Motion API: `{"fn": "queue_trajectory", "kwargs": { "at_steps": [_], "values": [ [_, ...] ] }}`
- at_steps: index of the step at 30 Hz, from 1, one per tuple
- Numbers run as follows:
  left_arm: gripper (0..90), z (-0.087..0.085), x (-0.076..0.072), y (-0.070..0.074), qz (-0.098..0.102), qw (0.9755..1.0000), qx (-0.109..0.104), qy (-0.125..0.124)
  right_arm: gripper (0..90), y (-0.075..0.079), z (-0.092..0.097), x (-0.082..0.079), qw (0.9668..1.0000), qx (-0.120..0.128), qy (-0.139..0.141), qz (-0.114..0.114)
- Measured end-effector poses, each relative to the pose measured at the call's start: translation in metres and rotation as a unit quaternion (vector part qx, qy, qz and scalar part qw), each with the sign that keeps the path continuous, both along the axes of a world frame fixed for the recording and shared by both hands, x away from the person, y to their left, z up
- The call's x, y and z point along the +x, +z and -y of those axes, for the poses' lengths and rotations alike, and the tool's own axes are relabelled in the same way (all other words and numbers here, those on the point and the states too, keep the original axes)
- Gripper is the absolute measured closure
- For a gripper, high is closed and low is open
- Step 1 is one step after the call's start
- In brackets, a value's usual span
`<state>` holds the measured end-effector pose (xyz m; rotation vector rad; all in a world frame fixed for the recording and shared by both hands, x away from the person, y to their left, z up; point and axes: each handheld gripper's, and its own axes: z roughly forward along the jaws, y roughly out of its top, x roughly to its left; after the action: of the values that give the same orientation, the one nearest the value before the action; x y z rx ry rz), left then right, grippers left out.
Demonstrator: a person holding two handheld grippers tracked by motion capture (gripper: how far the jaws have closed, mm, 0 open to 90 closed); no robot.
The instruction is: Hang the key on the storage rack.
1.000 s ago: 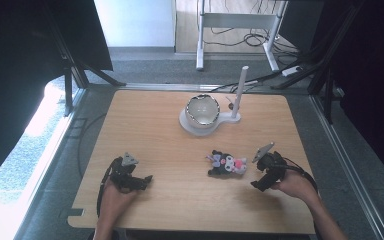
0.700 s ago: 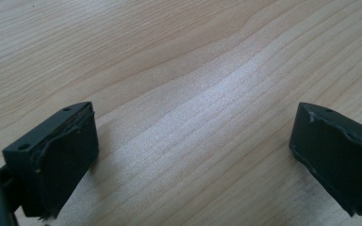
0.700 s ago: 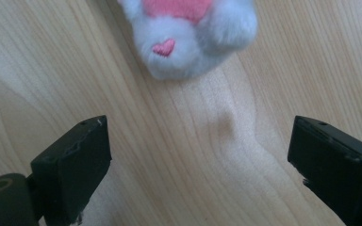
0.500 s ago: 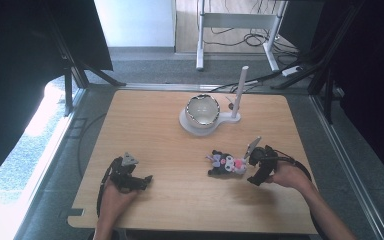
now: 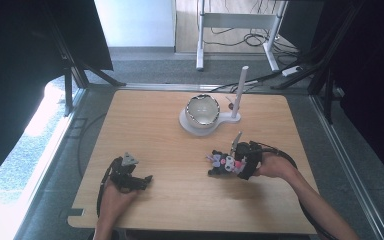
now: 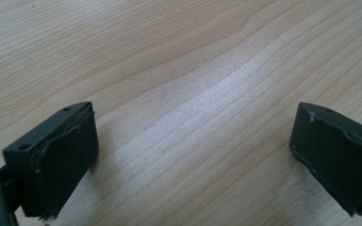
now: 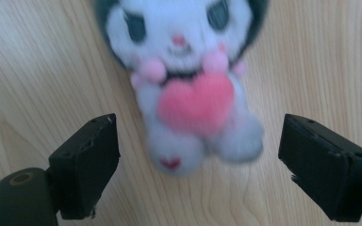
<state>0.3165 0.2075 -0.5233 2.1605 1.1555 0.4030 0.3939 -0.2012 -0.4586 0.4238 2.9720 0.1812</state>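
The plush toy (image 7: 188, 89) lies on the counter (image 5: 160, 135) straight ahead of my right claw (image 7: 199, 165), feet toward me and head farthest off, so its long axis runs away from me down the middle of the gap. Its legs sit just inside the line of my fingertips, apart from both pads. My right jaws have just been closing, but they are not yet touching the toy; nothing is gripped. As I judge it, the coming move turns on pushing a little further forward so the pads flank the body, not just the feet.

My right claw (image 5: 242, 159) is far nearer; the left claw (image 5: 130, 174) rests well off to the side, jaws wide apart over bare wood, holding nothing. My right forearm reaches in low, claw nearly level.
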Motion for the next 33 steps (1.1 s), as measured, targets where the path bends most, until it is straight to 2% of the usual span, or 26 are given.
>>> {"fn": "queue_trajectory", "kwargs": {
  "at_steps": [8,10,13,15,17,23,24,26,28,33],
  "values": [
    [1.7,0.000,0.000,0.000,0.000,1.0000,0.000,0.000,16.8,-0.007,-0.020,0.006,0.9997,-0.013,0.016,-0.014],
    [1.7,0.000,0.000,0.000,0.000,1.0000,0.000,0.000,23.6,-0.010,-0.026,0.009,0.9993,-0.020,0.018,-0.026],
    [1.7,0.000,0.000,0.000,0.000,1.0000,0.000,0.000,28.1,-0.013,-0.028,0.011,0.9991,-0.027,0.018,-0.028],
    [1.7,0.000,0.000,0.000,0.000,1.0000,0.000,0.000,38.9,-0.016,-0.030,0.013,0.9983,-0.036,0.023,-0.038],
    [1.7,0.000,0.000,0.000,0.000,1.0000,0.000,0.000,41.7,-0.017,-0.030,0.014,0.9982,-0.036,0.023,-0.042],
    [1.7,0.000,0.000,0.000,0.000,1.0000,0.000,0.000,44.4,-0.010,-0.027,0.015,0.9985,-0.021,0.008,-0.051],
    [1.7,0.000,0.000,0.000,0.000,1.0000,0.000,0.000,44.4,-0.006,-0.024,0.016,0.9984,-0.012,0.002,-0.056],
    [1.7,0.000,0.000,0.000,0.000,1.0000,0.000,0.000,44.4,-0.003,-0.021,0.017,0.9984,-0.010,0.001,-0.055],
    [1.7,0.000,0.000,0.000,0.000,1.0000,0.000,0.000,44.4,0.007,-0.015,0.020,0.9983,-0.002,-0.006,-0.057],
    [1.7,0.000,0.000,0.000,0.000,1.0000,0.000,0.000,44.4,0.021,-0.007,0.023,0.9983,0.007,-0.012,-0.057]
  ]
}}
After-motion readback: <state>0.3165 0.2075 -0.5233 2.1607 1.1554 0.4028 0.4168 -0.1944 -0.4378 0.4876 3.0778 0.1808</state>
